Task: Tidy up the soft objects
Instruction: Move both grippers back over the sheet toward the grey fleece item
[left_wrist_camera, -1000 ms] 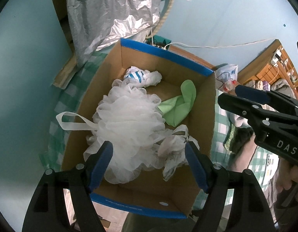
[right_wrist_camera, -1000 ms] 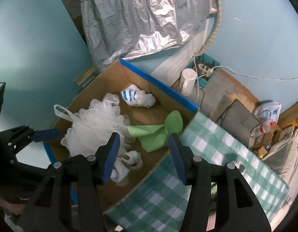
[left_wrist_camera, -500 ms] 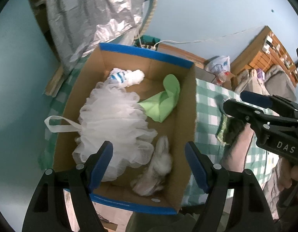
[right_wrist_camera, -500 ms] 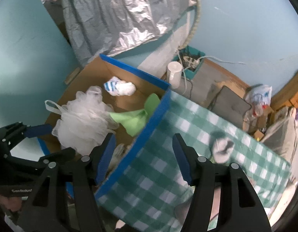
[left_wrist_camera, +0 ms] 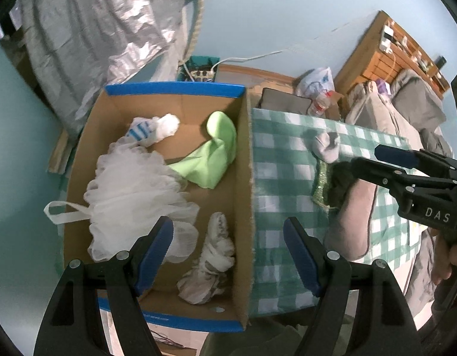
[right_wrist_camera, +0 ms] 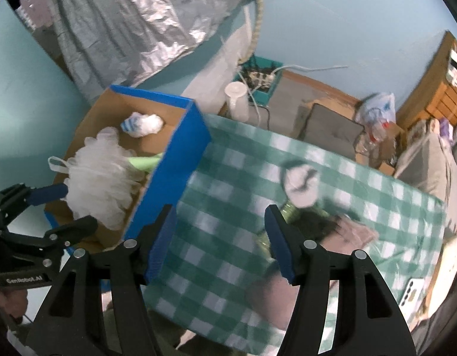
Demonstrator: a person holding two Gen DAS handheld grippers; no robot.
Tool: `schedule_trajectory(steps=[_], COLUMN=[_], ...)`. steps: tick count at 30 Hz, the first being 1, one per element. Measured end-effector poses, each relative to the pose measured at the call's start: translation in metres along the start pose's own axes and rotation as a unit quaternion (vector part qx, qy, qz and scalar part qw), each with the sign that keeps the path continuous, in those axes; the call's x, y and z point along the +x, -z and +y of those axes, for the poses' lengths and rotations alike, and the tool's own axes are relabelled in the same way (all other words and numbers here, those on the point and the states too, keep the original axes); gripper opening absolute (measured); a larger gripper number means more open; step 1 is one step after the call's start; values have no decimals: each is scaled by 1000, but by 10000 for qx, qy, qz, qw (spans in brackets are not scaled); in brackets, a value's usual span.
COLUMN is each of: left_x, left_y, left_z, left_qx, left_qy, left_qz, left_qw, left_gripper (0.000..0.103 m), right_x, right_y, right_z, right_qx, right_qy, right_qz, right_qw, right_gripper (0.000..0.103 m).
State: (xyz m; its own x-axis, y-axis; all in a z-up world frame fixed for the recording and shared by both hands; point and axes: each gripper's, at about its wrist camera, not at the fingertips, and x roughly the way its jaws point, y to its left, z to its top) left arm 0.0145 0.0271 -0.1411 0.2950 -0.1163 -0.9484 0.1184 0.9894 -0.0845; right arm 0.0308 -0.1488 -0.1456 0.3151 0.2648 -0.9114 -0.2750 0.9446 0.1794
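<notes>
A cardboard box (left_wrist_camera: 244, 195) with blue-taped rims holds a white mesh pouf (left_wrist_camera: 130, 190), a green cloth (left_wrist_camera: 213, 160), a blue-striped white sock (left_wrist_camera: 152, 127) and a crumpled white rag (left_wrist_camera: 209, 262). My left gripper (left_wrist_camera: 228, 255) is open and empty above the box's right wall. My right gripper (right_wrist_camera: 221, 241) is open and empty above the checked tablecloth (right_wrist_camera: 243, 184). On the cloth lie a grey-white sock (right_wrist_camera: 301, 184), a green sponge (left_wrist_camera: 320, 187), a dark fuzzy item (right_wrist_camera: 314, 222) and a pinkish cloth (left_wrist_camera: 356, 216). The right view is blurred.
A silver foil sheet (left_wrist_camera: 94, 29) hangs behind the box. A power strip in a teal tray (right_wrist_camera: 261, 81), a white cup (right_wrist_camera: 237, 99), a grey cushion (right_wrist_camera: 332, 127) and a plastic bag (right_wrist_camera: 376, 109) sit beyond the table. A phone (right_wrist_camera: 414, 292) lies at the right edge.
Both grippers have swung right, away from over the box towards the checked tablecloth. The crumpled rag now lies free in the box's near corner. Both stay open.
</notes>
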Motion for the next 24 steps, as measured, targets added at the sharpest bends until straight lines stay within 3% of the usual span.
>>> schedule_trajectory(steps=[24], left_x=[28], left_y=[-16], left_z=[-85], left_qx=[1022], left_qy=[62], left_qz=[130], left_qw=[9947], left_gripper=[78], right_x=[-10], right_y=[56], right_z=[-115], right_qx=[1265], right_qy=[382], right_qz=[237], right_qw=[9909], right_gripper=[62])
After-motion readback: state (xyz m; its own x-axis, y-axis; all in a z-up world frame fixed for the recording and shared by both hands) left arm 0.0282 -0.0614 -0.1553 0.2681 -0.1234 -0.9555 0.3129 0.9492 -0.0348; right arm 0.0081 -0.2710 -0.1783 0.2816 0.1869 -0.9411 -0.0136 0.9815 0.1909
